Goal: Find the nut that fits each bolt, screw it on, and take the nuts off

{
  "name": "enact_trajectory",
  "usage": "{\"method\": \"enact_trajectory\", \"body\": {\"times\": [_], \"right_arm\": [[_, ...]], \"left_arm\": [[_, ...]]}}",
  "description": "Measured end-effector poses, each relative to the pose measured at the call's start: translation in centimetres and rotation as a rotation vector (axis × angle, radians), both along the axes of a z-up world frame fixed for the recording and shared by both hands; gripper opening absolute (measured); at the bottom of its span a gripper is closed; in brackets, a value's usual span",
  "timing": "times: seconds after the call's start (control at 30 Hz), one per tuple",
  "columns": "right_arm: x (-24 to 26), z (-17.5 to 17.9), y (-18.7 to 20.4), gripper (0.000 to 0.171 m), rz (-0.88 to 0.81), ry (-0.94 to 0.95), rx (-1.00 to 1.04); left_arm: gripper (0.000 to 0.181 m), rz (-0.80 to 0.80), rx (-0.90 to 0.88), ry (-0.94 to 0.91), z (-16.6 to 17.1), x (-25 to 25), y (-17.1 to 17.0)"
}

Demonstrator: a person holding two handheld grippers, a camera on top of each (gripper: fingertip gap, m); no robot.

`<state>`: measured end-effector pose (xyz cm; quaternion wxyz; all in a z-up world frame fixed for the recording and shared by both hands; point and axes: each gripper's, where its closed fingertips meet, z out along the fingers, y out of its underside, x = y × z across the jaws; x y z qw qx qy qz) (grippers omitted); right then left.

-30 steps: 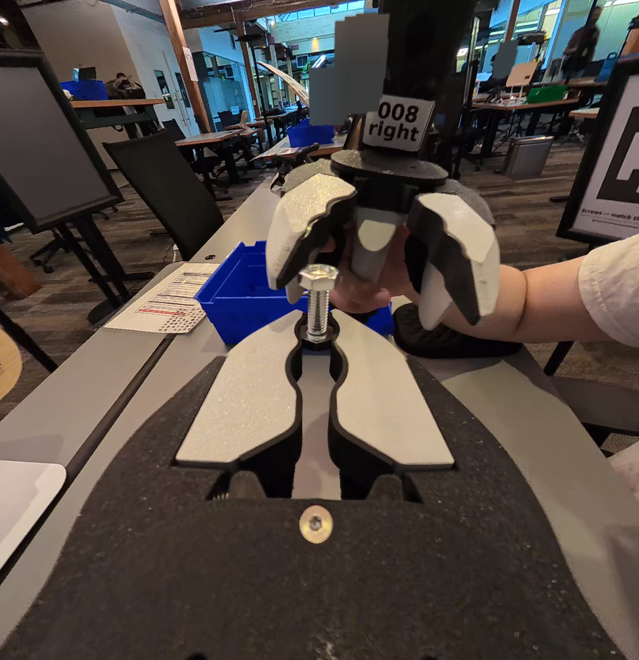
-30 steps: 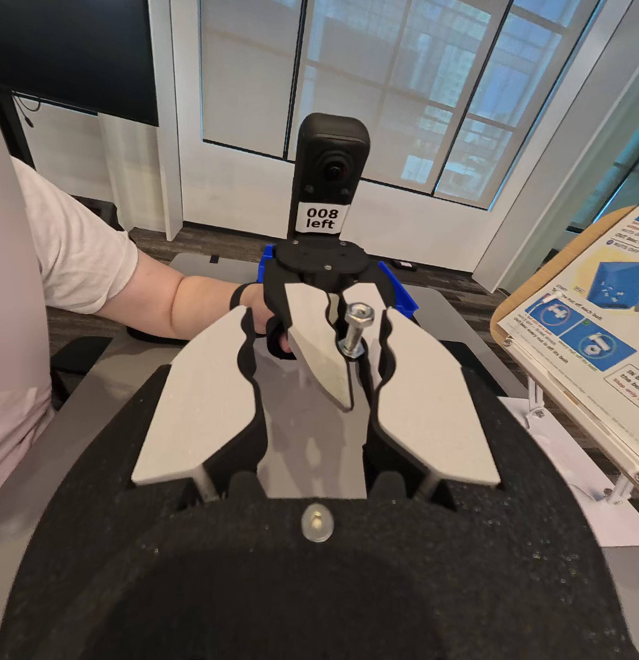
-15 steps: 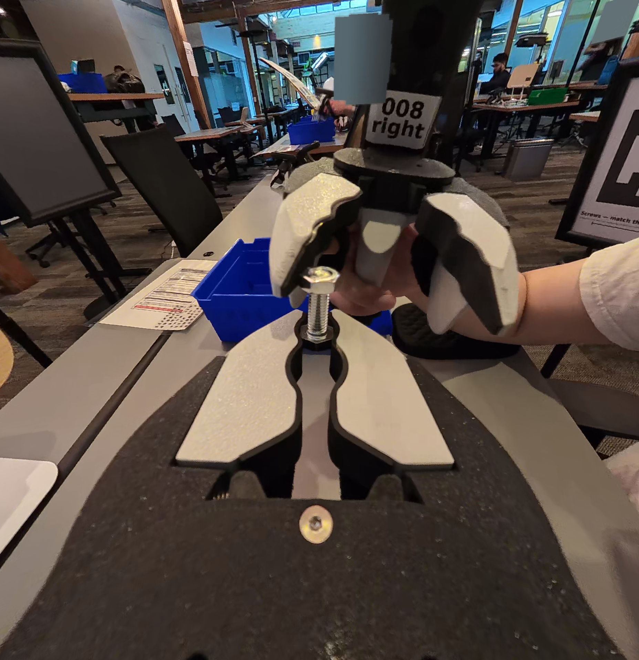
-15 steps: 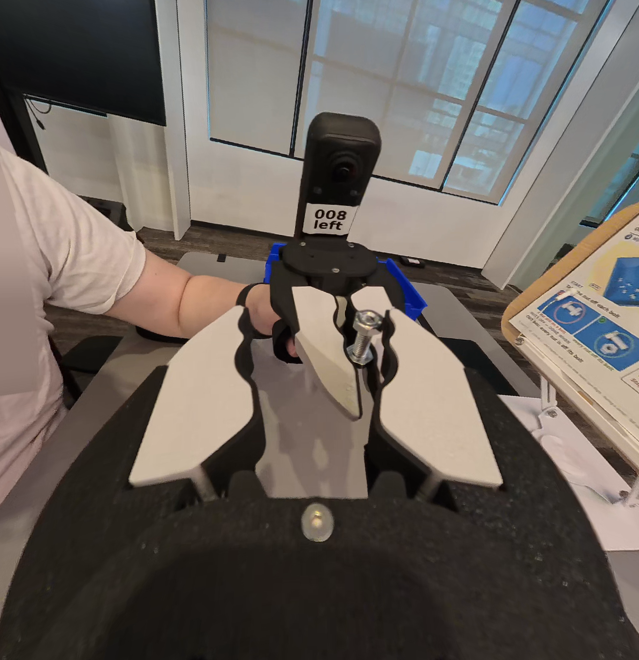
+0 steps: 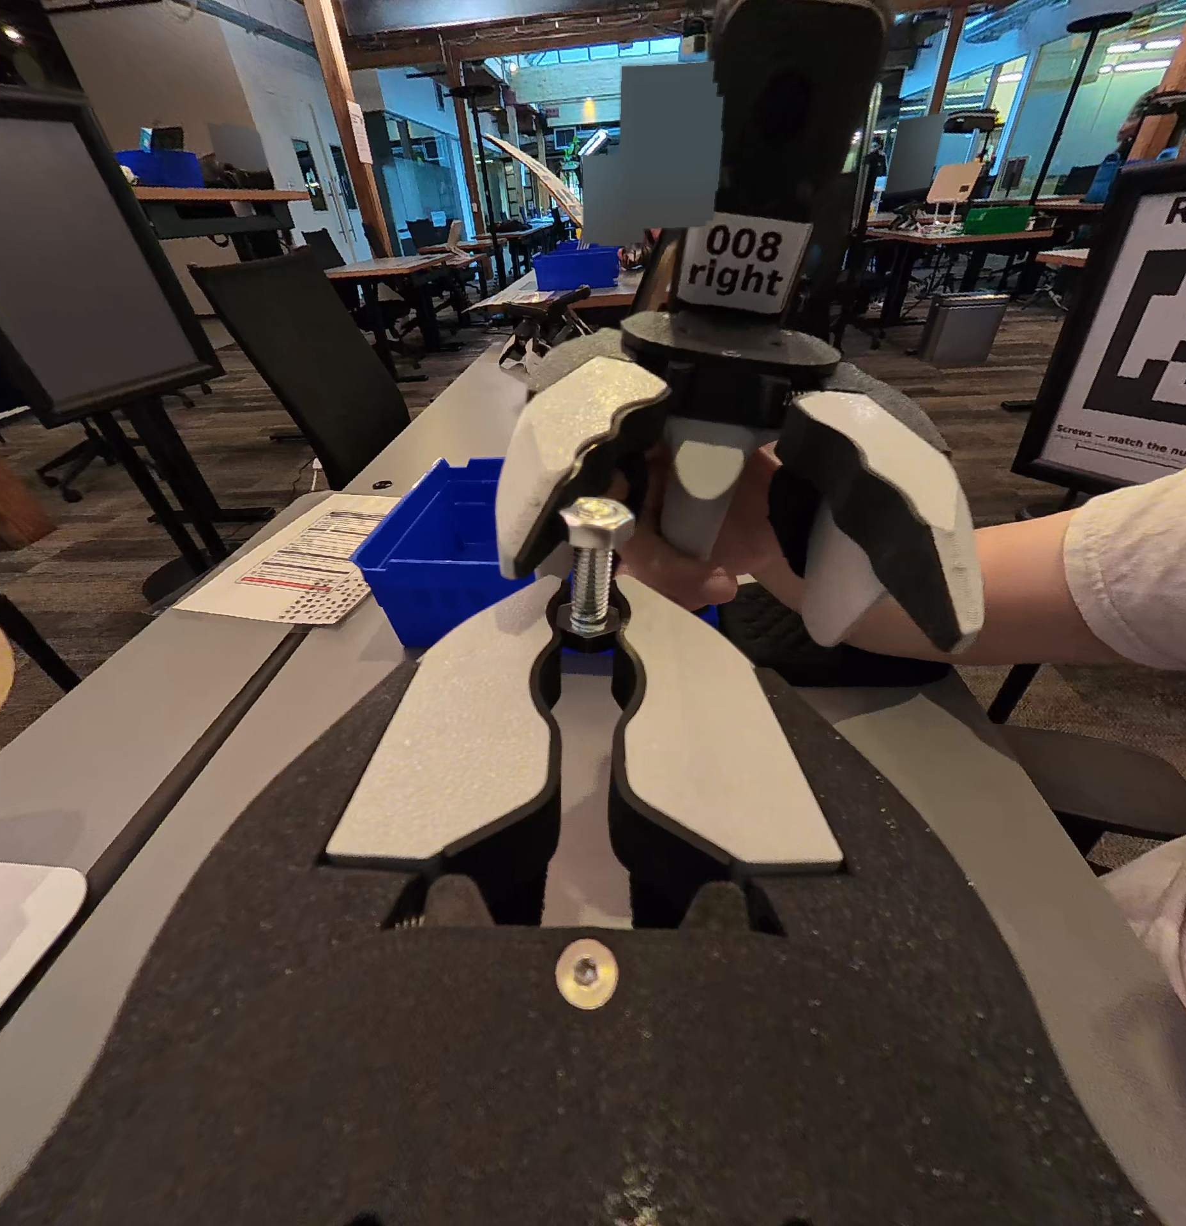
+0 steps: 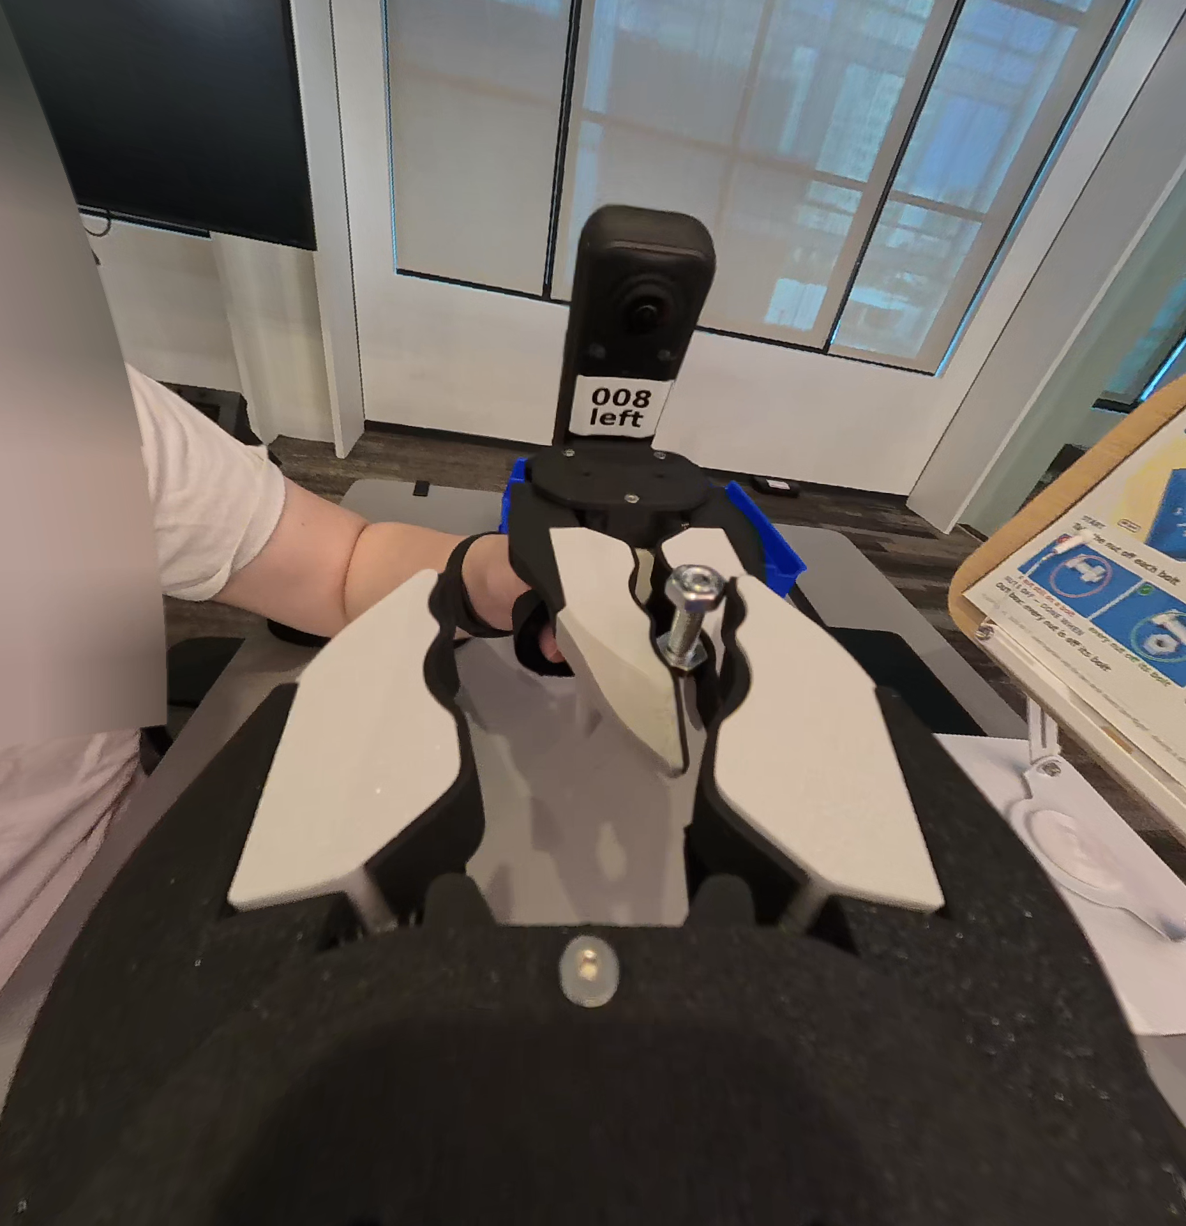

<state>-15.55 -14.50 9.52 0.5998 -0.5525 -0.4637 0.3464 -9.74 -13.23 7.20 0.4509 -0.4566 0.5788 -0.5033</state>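
My left gripper (image 5: 587, 597) is shut on a nut (image 5: 587, 623) at its fingertips. A silver hex bolt (image 5: 593, 564) stands upright out of the nut, head up. My right gripper (image 5: 696, 584) faces it, wide open and empty, with one finger (image 5: 577, 458) just behind the bolt head. In the right wrist view the right gripper (image 6: 587, 597) is spread wide, and the bolt (image 6: 690, 617) and nut (image 6: 684, 657) sit just inside its right finger (image 6: 816, 743). There the left gripper (image 6: 683, 670) points toward the camera. A blue bin (image 5: 431, 570) stands behind the bolt.
The grey table (image 5: 179, 730) runs away from me, with a printed sheet (image 5: 298, 570) left of the bin. A black pad (image 5: 842, 657) lies under the person's hand. An instruction board (image 6: 1107, 630) stands at the right, a framed sign (image 5: 1134, 345) beyond the arm, and a black chair (image 5: 298, 358) to the left.
The two grippers have drawn slightly closer together. The right gripper stays open beside the bolt head. The left gripper still holds the nut with the bolt.
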Motion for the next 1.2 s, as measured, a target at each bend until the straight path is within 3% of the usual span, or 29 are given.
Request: {"method": "enact_trajectory", "body": {"times": [0.13, 0.33, 0.5, 0.63, 0.8, 0.93, 1.2], "right_arm": [[1.1, 0.4, 0.0, 0.068, -0.026, -0.025, 0.027], [0.9, 0.7, 0.7, 0.073, -0.058, 0.035, -0.006], [0.4, 0.1, 0.2, 0.076, -0.048, -0.037, 0.012], [1.3, 0.7, 0.1, 0.068, -0.054, -0.026, 0.018], [1.2, 0.7, 1.1, 0.074, -0.083, 0.035, 0.001], [0.2, 0.5, 0.3, 0.074, -0.012, 0.037, -0.02], [1.6, 1.6, 0.4, 0.07, -0.054, 0.067, 0.025]], "left_arm": [[0.009, 0.043, -0.025, -0.02, 0.5, -0.5, 1.2], [0.009, -0.005, -0.032, 0.001, 0.0, 0.0, 0.0], [0.009, 0.027, -0.013, -0.003, -0.1, 0.2, 0.4], [0.009, 0.055, -0.031, -0.025, 0.5, -0.3, 1.2], [0.009, 0.032, -0.022, -0.001, -0.3, 0.2, 0.7], [0.009, 0.052, 0.014, 0.012, -0.6, 0.4, 0.7], [0.009, 0.067, -0.015, -0.019, 0.3, -0.4, 1.7]]}}
